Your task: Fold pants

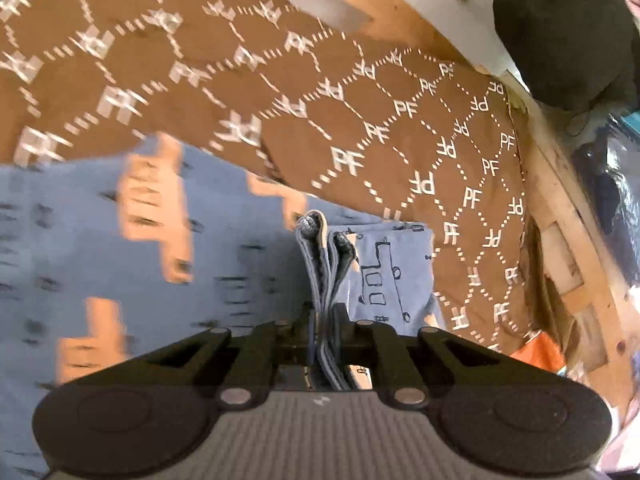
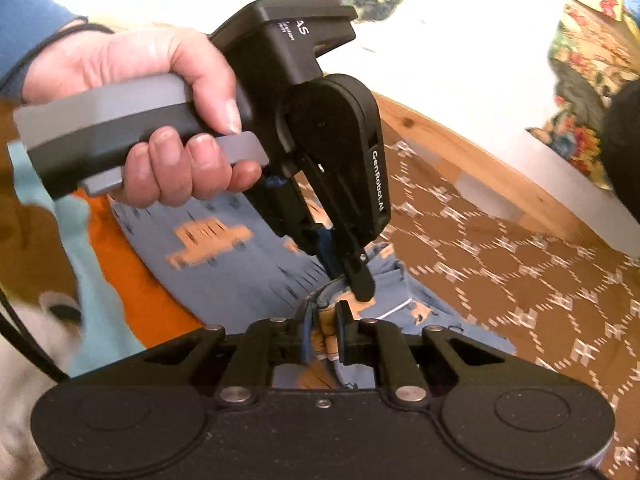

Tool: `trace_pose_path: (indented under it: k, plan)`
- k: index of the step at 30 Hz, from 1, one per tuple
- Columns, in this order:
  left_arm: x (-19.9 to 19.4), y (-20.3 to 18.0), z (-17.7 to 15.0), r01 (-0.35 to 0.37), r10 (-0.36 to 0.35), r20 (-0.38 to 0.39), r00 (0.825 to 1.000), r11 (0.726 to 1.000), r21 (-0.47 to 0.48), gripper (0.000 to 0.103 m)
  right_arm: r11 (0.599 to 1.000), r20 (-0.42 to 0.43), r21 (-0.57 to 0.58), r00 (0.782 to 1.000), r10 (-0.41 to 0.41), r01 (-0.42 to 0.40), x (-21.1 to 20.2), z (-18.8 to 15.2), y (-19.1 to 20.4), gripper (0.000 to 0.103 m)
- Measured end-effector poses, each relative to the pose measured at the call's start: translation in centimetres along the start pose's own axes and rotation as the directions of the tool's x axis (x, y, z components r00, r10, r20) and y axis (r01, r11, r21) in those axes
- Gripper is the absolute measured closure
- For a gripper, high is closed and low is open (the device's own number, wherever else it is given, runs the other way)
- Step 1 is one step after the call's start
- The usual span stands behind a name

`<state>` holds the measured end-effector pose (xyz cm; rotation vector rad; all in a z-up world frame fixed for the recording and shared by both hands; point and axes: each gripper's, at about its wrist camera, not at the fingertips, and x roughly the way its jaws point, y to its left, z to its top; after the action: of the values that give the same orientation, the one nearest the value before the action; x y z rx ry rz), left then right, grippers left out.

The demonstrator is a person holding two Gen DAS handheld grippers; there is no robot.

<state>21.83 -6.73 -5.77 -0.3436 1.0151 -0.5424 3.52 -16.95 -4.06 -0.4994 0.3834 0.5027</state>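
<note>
While both grippers clamp it, the blue cotton pants with orange truck print (image 1: 224, 264) lie on the brown patterned bedspread (image 1: 400, 120). Left gripper (image 1: 323, 312) pinches bunched folded layers. Right gripper (image 2: 323, 336) is closed on fabric edge, just beside the left gripper (image 2: 360, 284).

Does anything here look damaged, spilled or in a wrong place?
Nothing stands out. The blue pants lie on the brown patterned cover, and both the left gripper and the right gripper have their jaws shut on bunched edges of the fabric. No tear or spill shows.
</note>
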Motion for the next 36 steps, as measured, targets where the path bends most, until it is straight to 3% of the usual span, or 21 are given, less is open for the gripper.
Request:
trace_pose_path:
  k: [4, 8, 12, 15, 17, 20, 21, 23, 25, 27, 29, 30, 32, 34, 35, 36]
  plan:
    - [-2.2, 2.5, -0.8, -0.059, 0.058, 0.009, 0.998, 0.998, 0.039, 0.093, 0.995, 0.009, -0.012, 0.995, 0.096, -0.096, 1.2, 1.7, 1.8, 0.09]
    - [-1.8, 5.2, -1.6, -0.076, 0.076, -0.016, 0.997, 0.997, -0.011, 0.093, 0.986, -0.034, 0.0, 0.985, 0.167, -0.168, 2.9, 1.4, 3.0, 0.09]
    - [-1.1, 6.7, -1.9, -0.045, 0.044, -0.02, 0.999, 0.998, -0.05, 0.091, 0.984, -0.041, -0.002, 0.983, 0.18, -0.18, 3.5, 0.7, 3.6, 0.088]
    - [-1.3, 7.0, -1.8, -0.04, 0.039, -0.027, 0.999, 0.998, -0.042, 0.084, 0.984, -0.026, 0.024, 0.984, 0.178, -0.177, 3.0, 0.7, 2.8, 0.078]
    - [-1.6, 6.7, -1.6, -0.047, 0.046, -0.03, 0.998, 0.998, -0.034, 0.077, 0.984, -0.019, 0.036, 0.985, 0.174, -0.173, 2.3, 0.6, 1.8, 0.059]
    - [-2.6, 5.7, -1.5, -0.103, 0.103, -0.01, 0.995, 0.995, 0.019, 0.052, 0.993, -0.018, 0.011, 0.993, 0.119, -0.119, 0.8, 0.6, -0.1, 0.04]
    - [-3.0, 5.2, -1.4, -0.129, 0.128, 0.007, 0.992, 0.991, 0.039, 0.041, 0.997, -0.018, 0.003, 0.997, 0.08, -0.08, 0.3, 0.6, -0.9, 0.037]
    - [-3.6, 4.3, -1.4, -0.167, 0.164, 0.047, 0.985, 0.984, 0.064, 0.032, 1.0, -0.03, 0.017, 0.999, -0.012, 0.013, -0.4, 0.4, -3.1, 0.014]
    - [-3.7, 3.3, -1.4, -0.195, 0.189, 0.086, 0.978, 0.978, 0.072, 0.017, 0.992, -0.059, 0.041, 0.991, -0.117, 0.12, -0.4, -0.2, -5.2, 0.001]
    - [-3.5, 2.0, -1.5, -0.243, 0.231, 0.133, 0.964, 0.967, 0.079, 0.007, 0.972, -0.102, 0.053, 0.97, -0.223, 0.229, 0.3, -1.1, -7.2, 0.001]
    - [-2.7, 0.2, -1.8, -0.296, 0.271, 0.187, 0.944, 0.947, 0.121, 0.007, 0.946, -0.145, 0.105, 0.946, -0.289, 0.306, 1.5, -2.2, -8.6, 0.001]
    - [-2.1, -0.6, -1.9, -0.332, 0.299, 0.207, 0.932, 0.931, 0.15, 0.006, 0.938, -0.153, 0.149, 0.945, -0.291, 0.313, 1.9, -2.8, -9.2, 0.001]
    - [-0.2, -2.0, -2.1, -0.457, 0.414, 0.226, 0.882, 0.868, 0.195, 0.006, 0.939, -0.172, 0.183, 0.95, -0.26, 0.29, 2.7, -4.2, -9.4, 0.001]
    - [2.0, -2.0, -2.0, -0.579, 0.546, 0.195, 0.815, 0.788, 0.211, 0.006, 0.943, -0.226, 0.162, 0.941, -0.252, 0.292, 3.3, -5.8, -9.1, 0.001]
    - [2.5, -1.6, -2.1, -0.594, 0.565, 0.186, 0.804, 0.778, 0.206, 0.005, 0.938, -0.258, 0.147, 0.928, -0.27, 0.314, 3.5, -6.7, -9.2, 0.001]
    - [2.6, -0.9, -2.2, -0.581, 0.552, 0.188, 0.813, 0.794, 0.181, 0.004, 0.931, -0.27, 0.155, 0.92, -0.283, 0.331, 3.3, -7.5, -9.5, 0.001]
